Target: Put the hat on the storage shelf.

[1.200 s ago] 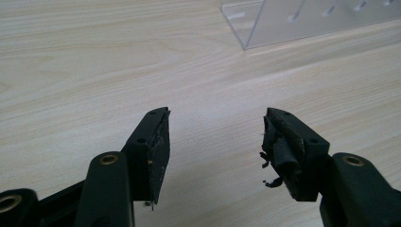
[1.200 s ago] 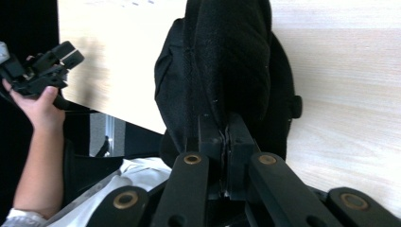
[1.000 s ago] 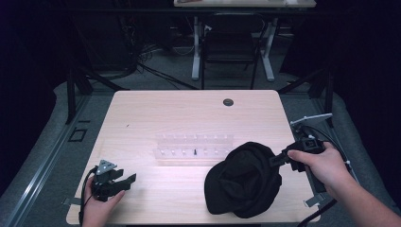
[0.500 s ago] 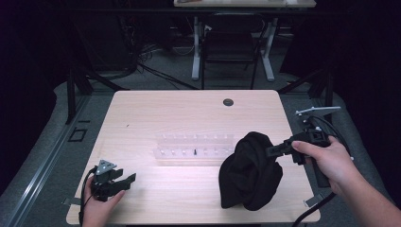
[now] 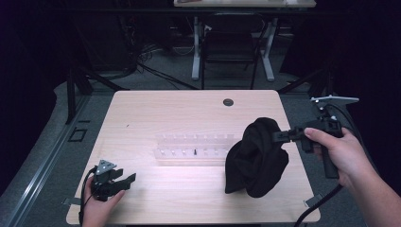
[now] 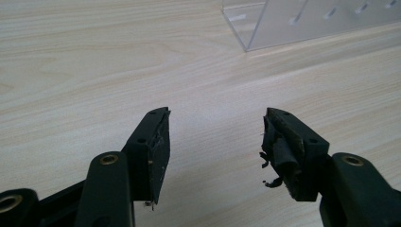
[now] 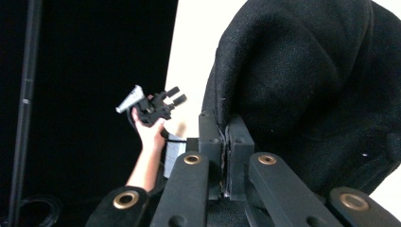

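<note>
Up comes the black cloth [image 5: 257, 158], lifted off the counter [image 5: 179, 113] since a second ago, now hanging bunched just left of the right tool [image 5: 278, 136], which pinches its edge. No writing readable. Left tool [image 6: 215, 142] rests spread, holding nothing.

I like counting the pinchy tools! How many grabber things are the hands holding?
2. The left gripper rests open at the table's near-left corner. The right gripper, at the right edge, is shut on the black cloth, holding it up. None looks hidden.
</note>
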`<state>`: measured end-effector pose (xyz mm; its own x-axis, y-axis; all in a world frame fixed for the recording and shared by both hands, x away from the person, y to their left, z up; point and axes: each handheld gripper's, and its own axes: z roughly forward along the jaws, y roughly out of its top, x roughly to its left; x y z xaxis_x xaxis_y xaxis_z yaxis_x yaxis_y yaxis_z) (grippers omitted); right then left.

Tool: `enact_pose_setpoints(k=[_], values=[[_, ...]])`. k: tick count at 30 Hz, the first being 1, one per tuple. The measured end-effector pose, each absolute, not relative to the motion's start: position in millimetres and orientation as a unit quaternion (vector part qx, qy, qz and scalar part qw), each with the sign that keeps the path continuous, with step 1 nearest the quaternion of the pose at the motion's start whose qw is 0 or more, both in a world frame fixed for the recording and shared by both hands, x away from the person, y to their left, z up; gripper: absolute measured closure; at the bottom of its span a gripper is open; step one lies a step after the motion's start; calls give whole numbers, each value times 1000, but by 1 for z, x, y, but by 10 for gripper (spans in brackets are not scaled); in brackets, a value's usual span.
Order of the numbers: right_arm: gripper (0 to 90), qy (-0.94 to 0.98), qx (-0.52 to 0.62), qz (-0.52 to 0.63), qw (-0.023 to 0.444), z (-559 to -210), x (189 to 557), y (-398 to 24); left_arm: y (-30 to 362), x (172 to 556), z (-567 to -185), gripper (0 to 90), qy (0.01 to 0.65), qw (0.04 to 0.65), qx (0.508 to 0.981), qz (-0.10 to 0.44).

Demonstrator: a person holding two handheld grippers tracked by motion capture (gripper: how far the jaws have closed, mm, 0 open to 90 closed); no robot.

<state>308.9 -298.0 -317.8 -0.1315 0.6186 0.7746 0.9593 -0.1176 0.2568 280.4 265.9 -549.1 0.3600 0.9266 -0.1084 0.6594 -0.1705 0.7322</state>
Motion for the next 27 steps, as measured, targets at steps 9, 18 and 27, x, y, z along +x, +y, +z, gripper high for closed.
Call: enact_pose_setpoints(k=[9,18,27], values=[[882,-621,-609,-448,206,-304,318,-298,267,281,-549,423,534,358,743,185],[882,-619,-598,-467,202,-295,329,-293,267,281,-549,423,534,358,744,184],[882,-620,-590,-480,193,-287,343,-281,267,281,-549,423,533,357,745,184]])
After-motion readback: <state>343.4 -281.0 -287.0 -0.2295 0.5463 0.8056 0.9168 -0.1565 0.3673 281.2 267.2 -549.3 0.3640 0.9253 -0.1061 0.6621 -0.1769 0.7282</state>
